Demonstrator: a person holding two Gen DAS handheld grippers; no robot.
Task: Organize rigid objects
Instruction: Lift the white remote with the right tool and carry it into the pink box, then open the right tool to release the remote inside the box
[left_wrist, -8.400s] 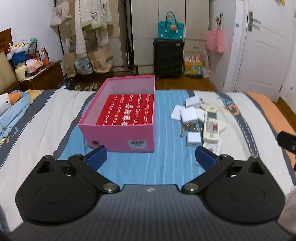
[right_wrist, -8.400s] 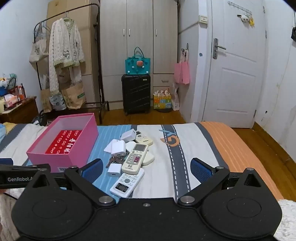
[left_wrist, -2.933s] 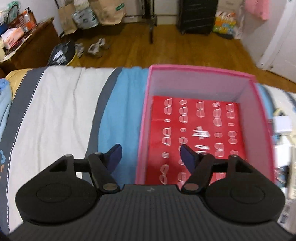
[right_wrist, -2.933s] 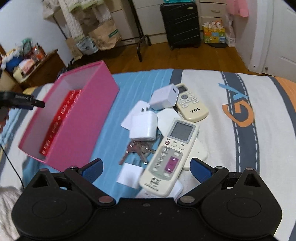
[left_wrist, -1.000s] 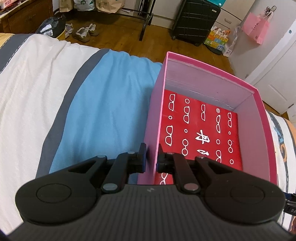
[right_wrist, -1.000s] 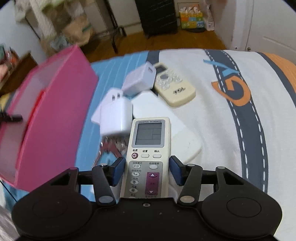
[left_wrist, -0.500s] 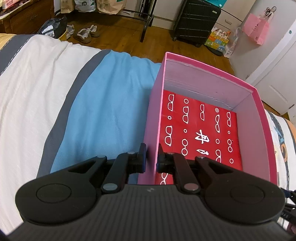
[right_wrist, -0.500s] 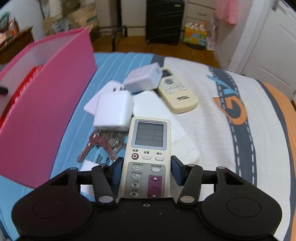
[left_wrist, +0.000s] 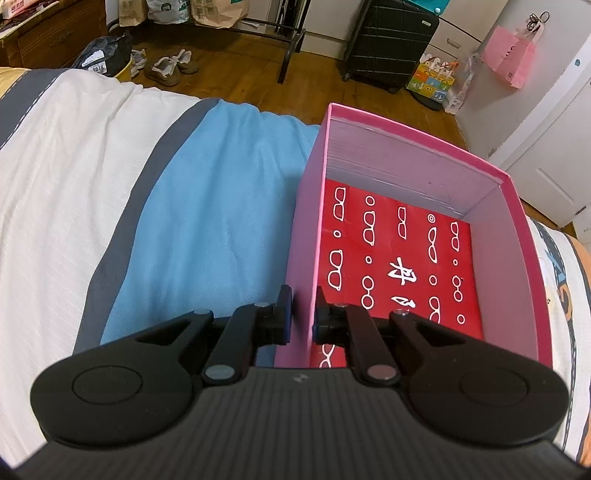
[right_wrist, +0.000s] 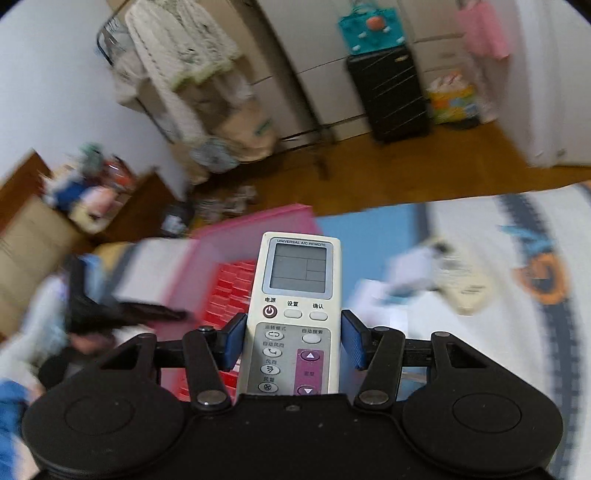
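Observation:
My left gripper (left_wrist: 302, 314) is shut on the near left wall of the pink box (left_wrist: 424, 162), one finger outside and one inside. The box stands on the bed and holds only a red printed sheet (left_wrist: 399, 266). My right gripper (right_wrist: 293, 345) is shut on the white air-conditioner remote (right_wrist: 295, 291) and holds it in the air above the bed, over the near right side of the pink box (right_wrist: 255, 225). The view is blurred by motion. A cream remote (right_wrist: 465, 288) and white chargers (right_wrist: 402, 269) lie on the bed to the right.
The bed has a white, grey and blue striped cover (left_wrist: 207, 206). Beyond its far edge are a wooden floor, shoes (left_wrist: 166, 66), a black suitcase (left_wrist: 388, 44) and a clothes rack (right_wrist: 177, 55). A wooden nightstand (right_wrist: 74, 206) stands at the left.
My right gripper has lifted the white remote off the bed and swung it left toward the pink box. My left gripper keeps its hold on the box wall.

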